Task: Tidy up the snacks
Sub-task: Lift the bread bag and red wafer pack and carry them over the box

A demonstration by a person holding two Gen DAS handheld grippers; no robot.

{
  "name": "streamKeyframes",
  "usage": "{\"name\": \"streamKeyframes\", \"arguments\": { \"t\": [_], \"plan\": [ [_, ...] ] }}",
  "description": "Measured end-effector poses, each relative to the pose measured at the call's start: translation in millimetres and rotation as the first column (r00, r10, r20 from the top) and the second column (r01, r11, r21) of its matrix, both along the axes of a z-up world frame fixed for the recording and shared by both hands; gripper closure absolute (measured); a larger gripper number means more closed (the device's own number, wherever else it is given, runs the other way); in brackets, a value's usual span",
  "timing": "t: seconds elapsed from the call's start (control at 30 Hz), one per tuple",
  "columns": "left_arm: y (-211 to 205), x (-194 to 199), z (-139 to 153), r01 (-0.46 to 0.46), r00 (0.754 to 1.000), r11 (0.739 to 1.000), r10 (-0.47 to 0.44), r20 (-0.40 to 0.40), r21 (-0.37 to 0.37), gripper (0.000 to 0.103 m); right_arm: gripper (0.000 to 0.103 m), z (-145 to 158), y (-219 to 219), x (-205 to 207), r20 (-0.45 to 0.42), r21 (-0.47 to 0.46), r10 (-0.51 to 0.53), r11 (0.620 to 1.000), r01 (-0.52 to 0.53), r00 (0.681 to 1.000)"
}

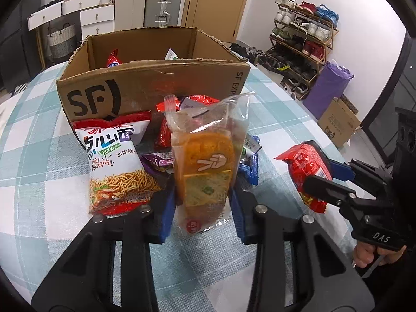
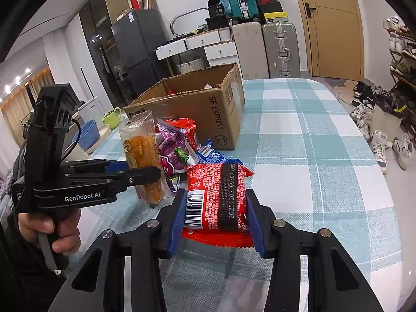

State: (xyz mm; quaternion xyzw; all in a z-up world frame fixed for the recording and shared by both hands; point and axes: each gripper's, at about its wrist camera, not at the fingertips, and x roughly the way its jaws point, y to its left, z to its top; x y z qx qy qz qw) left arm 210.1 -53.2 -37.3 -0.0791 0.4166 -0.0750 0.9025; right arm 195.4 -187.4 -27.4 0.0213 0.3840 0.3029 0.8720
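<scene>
My left gripper (image 1: 204,195) is shut on a clear packet with an orange snack inside (image 1: 208,166), held upright just above the checked tablecloth. In the right wrist view that same orange packet (image 2: 143,150) stands in the left gripper (image 2: 145,174), with a hand on its handle. My right gripper (image 2: 215,208) is shut on a red snack packet (image 2: 215,195) printed with a date strip. From the left wrist view, the red packet (image 1: 306,169) hangs in the right gripper (image 1: 316,167) at the right. An open cardboard box (image 1: 156,88) stands behind, with a few packets inside.
Loose snacks lie in front of the box: a noodle-snack bag (image 1: 114,166), purple packet (image 2: 174,150), blue packet (image 2: 210,154) and red packets (image 2: 182,124). The checked table (image 2: 312,156) stretches to the right. Bowls (image 2: 88,135) and a green cup (image 2: 111,118) sit at the far left edge.
</scene>
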Motion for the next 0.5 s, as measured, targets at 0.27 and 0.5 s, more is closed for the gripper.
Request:
{"name": "streamKeyframes", "arguments": {
  "t": [0.27,0.5],
  "plan": [
    [10,-11,3,-0.015,1.0,0.999,0.015,0.015,-0.031,0.07,0.059,3,8,0,0.015,-0.01,0.02,1.0,-0.019,1.0],
    [18,-24,15,-0.021,0.999,0.999,0.023,0.043,-0.041,0.07,0.059,9,15,0,0.037,-0.021,0.031,0.999,-0.03,0.999]
  ]
}}
